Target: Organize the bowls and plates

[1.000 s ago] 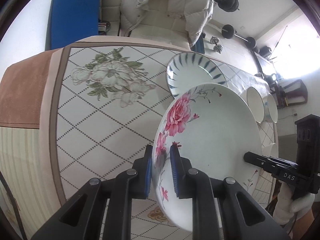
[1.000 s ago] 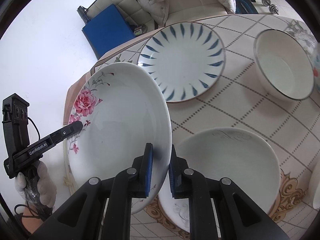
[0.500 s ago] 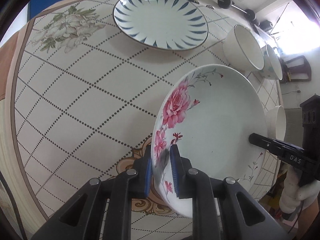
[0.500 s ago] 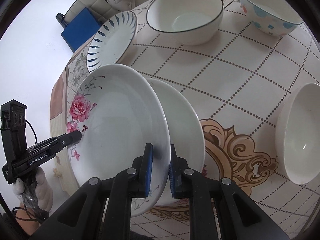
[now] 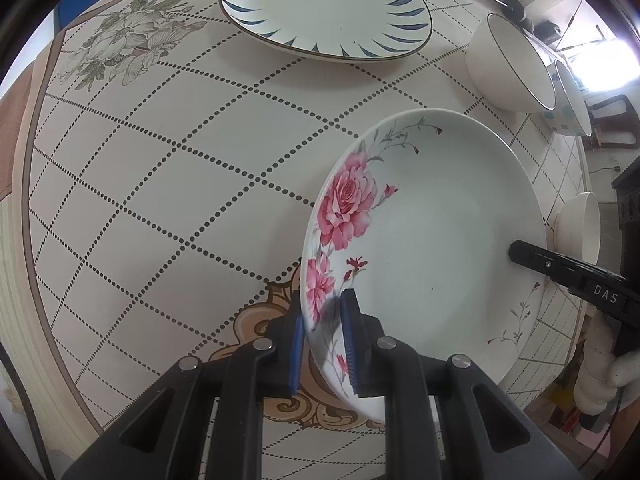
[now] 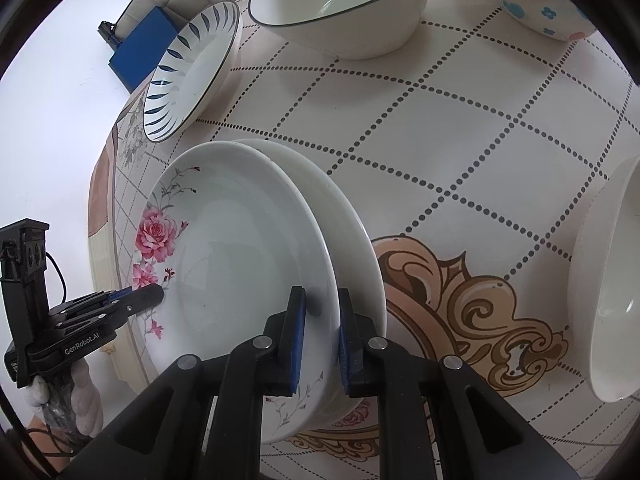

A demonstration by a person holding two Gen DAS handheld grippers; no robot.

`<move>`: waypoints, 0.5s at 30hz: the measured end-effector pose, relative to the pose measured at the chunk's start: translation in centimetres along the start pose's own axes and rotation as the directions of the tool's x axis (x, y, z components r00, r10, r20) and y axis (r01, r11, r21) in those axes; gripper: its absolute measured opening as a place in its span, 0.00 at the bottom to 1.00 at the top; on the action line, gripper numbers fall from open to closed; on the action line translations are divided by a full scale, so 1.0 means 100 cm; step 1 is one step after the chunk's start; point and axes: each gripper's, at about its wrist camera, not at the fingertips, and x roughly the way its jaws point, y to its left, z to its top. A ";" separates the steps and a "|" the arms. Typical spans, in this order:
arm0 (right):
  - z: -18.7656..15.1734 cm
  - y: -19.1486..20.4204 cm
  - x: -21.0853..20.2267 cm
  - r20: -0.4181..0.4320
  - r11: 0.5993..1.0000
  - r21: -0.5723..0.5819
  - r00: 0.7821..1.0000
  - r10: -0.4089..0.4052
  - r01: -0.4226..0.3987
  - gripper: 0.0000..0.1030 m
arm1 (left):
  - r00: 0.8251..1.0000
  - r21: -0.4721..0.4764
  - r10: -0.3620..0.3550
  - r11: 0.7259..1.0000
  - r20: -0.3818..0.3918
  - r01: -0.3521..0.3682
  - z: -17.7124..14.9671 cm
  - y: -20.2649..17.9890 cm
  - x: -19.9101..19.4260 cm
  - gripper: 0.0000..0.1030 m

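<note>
A white plate with pink roses (image 5: 432,240) (image 6: 240,256) is held between both grippers, tilted, low over the table. My left gripper (image 5: 322,344) (image 6: 156,292) is shut on its rose-side rim. My right gripper (image 6: 322,320) (image 5: 516,250) is shut on the opposite rim. Directly under it lies a second white plate (image 6: 356,220), mostly covered; whether the two touch I cannot tell. A blue-striped plate (image 5: 328,8) (image 6: 192,72) lies further back on the table.
The patterned tablecloth (image 5: 160,200) (image 6: 460,140) covers a round table. A dark-rimmed white bowl (image 5: 512,68) (image 6: 340,8) and a blue-dotted bowl (image 5: 572,100) (image 6: 540,4) stand at the back. A plain white bowl (image 5: 580,228) (image 6: 608,300) sits right of the plates.
Both grippers have carried the rose plate down and across the table, from beside the blue-striped plate to just over the second white plate. Their grip has stayed the same.
</note>
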 end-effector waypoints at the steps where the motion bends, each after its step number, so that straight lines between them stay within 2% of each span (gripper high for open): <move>1: 0.001 -0.001 0.000 -0.001 1.000 -0.003 1.000 -0.001 0.001 0.15 | 1.000 0.001 0.003 1.000 -0.004 -0.003 0.000 -0.001 0.002 0.14; 15: 0.005 0.006 -0.003 -0.008 0.998 -0.045 0.999 -0.038 0.037 0.16 | 1.000 -0.017 -0.008 1.000 -0.029 0.008 -0.003 -0.007 0.019 0.14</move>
